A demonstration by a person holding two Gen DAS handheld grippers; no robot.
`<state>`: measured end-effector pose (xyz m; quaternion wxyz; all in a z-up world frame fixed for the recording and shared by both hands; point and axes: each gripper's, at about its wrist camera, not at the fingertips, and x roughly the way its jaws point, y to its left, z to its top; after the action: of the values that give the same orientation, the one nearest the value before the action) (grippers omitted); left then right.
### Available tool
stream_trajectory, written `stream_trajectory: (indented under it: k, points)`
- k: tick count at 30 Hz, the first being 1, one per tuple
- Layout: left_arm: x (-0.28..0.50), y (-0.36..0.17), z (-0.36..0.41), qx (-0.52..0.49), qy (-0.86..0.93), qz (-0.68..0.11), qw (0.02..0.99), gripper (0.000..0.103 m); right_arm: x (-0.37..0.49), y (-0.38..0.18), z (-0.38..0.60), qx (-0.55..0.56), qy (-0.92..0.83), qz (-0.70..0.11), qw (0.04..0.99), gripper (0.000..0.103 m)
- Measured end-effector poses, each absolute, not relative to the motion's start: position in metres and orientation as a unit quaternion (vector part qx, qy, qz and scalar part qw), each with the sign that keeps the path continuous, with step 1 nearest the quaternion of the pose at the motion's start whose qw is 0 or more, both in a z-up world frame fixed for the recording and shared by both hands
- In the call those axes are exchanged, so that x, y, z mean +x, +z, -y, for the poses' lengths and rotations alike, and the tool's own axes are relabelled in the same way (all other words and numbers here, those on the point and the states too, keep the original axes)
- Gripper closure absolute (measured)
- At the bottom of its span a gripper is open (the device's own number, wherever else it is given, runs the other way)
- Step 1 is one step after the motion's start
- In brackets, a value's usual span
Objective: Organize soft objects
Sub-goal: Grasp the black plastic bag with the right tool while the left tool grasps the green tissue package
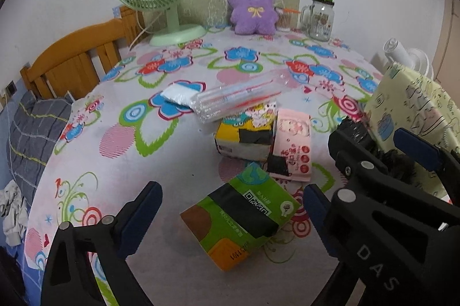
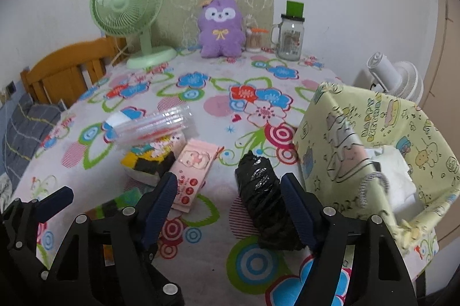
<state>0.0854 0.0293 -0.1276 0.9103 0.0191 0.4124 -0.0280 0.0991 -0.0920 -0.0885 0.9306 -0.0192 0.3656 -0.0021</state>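
The left gripper (image 1: 231,219) hangs with jaws spread around the green tissue pack (image 1: 240,219), not yet touching it. The right gripper (image 2: 230,208) straddles the black bag roll (image 2: 266,202), one pad apparently against it but no grip visible. Both packs lie on the tablecloth (image 2: 218,105), and the yellow fabric bin (image 2: 359,133) stands just right, likely their destination.

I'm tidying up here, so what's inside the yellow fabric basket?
In the right wrist view, the yellow fabric basket holds something white and crumpled-looking. Its walls hide the bottom, so anything beneath cannot be seen.
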Motion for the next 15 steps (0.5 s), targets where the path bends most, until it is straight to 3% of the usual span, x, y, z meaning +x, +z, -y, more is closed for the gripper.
stream_trajectory:
  k: [5, 11, 14, 15]
  points:
    - [0.091, -0.132, -0.031, 0.014, -0.033, -0.418, 0.908, 0.005, 0.113, -0.101, 0.095, -0.014, -0.013, -0.388, 0.922, 0.031]
    - [0.094, -0.135, -0.028, 0.025, -0.041, -0.42, 0.906, 0.005, 0.123, -0.116, 0.101, -0.001, -0.009, -0.415, 0.91, 0.046]
    - [0.097, -0.138, -0.03, 0.016, -0.046, -0.425, 0.904, 0.004, 0.126, -0.118, 0.102, -0.003, -0.01, -0.418, 0.908, 0.061]
    - [0.098, -0.139, -0.031, 0.014, -0.048, -0.427, 0.903, 0.004, 0.126, -0.119, 0.102, -0.004, -0.012, -0.42, 0.907, 0.07]
